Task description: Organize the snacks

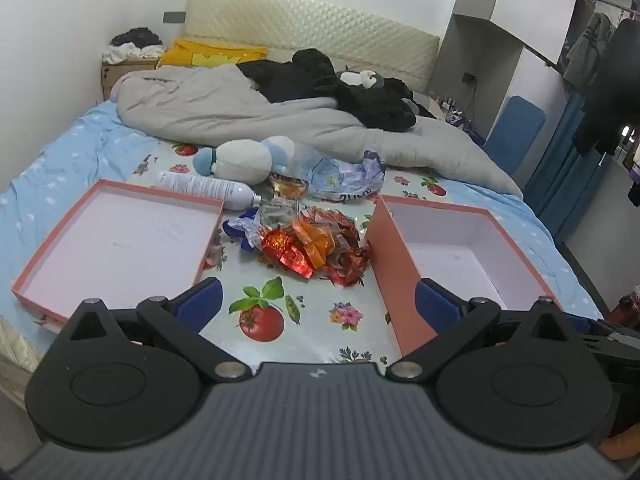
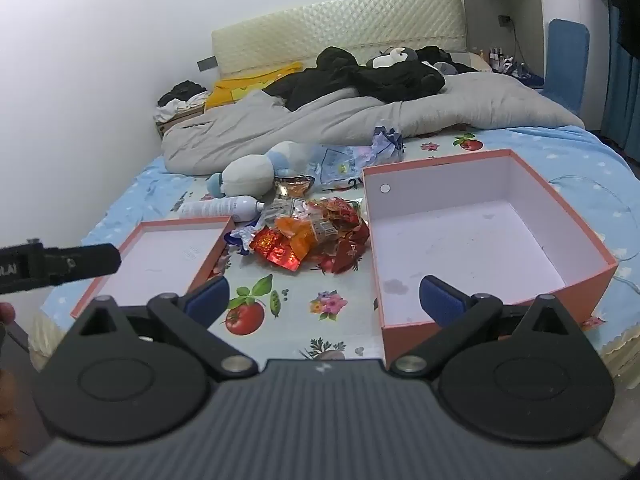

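Note:
A heap of red, orange and silver snack packets (image 1: 312, 244) (image 2: 312, 236) lies on a fruit-print cloth (image 1: 320, 328) spread over the bed. Left of the heap rests a shallow pink box lid (image 1: 120, 240) (image 2: 168, 256), and right of it a deeper pink box (image 1: 460, 256) (image 2: 480, 240); both are empty inside. My left gripper (image 1: 318, 304) hovers near the cloth's front edge, open, nothing between its blue pads. My right gripper (image 2: 325, 300) is likewise open and empty, short of the heap. Part of the left gripper's body (image 2: 60, 264) shows at the right wrist view's left edge.
Behind the heap lie a white spray bottle (image 1: 204, 190), a blue-and-white plush toy (image 1: 244, 160) and a crumpled clear bag (image 1: 340, 176). A grey duvet (image 1: 240, 112) with black clothes fills the bed's far half. A wall runs along the left, a wardrobe and hanging clothes to the right.

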Demonstrator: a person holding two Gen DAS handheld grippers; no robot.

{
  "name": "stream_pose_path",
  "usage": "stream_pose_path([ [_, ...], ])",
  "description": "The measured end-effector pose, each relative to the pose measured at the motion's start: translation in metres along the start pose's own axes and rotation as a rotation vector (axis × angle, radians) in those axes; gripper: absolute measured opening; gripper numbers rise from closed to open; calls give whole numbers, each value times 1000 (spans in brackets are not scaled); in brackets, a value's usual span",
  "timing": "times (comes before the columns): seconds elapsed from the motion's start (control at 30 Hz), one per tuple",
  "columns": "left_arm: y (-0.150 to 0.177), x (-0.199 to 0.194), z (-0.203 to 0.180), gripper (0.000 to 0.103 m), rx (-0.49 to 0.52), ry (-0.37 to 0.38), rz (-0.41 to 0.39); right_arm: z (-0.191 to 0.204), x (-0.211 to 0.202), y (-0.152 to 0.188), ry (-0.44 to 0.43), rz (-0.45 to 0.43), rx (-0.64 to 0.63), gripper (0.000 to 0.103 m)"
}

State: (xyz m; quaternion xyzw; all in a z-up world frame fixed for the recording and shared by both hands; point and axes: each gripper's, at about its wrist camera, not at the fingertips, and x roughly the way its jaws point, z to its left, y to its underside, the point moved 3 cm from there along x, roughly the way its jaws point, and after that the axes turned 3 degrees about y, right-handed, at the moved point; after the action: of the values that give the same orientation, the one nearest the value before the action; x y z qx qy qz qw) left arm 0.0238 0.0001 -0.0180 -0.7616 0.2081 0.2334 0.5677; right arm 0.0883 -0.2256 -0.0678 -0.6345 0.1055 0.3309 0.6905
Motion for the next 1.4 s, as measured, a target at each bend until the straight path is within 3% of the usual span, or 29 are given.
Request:
stream_pose_path([
  [0.33, 2, -17, -3, 103, 21, 5, -50, -1, -5, 17, 2, -4, 18, 103],
  [0.7, 20, -5, -4, 103, 61, -5, 13, -7, -7, 36, 34, -1, 24, 103],
  [1.4, 19, 7, -12, 103, 51, 5, 29, -11, -2, 28, 36, -16, 21, 103],
])
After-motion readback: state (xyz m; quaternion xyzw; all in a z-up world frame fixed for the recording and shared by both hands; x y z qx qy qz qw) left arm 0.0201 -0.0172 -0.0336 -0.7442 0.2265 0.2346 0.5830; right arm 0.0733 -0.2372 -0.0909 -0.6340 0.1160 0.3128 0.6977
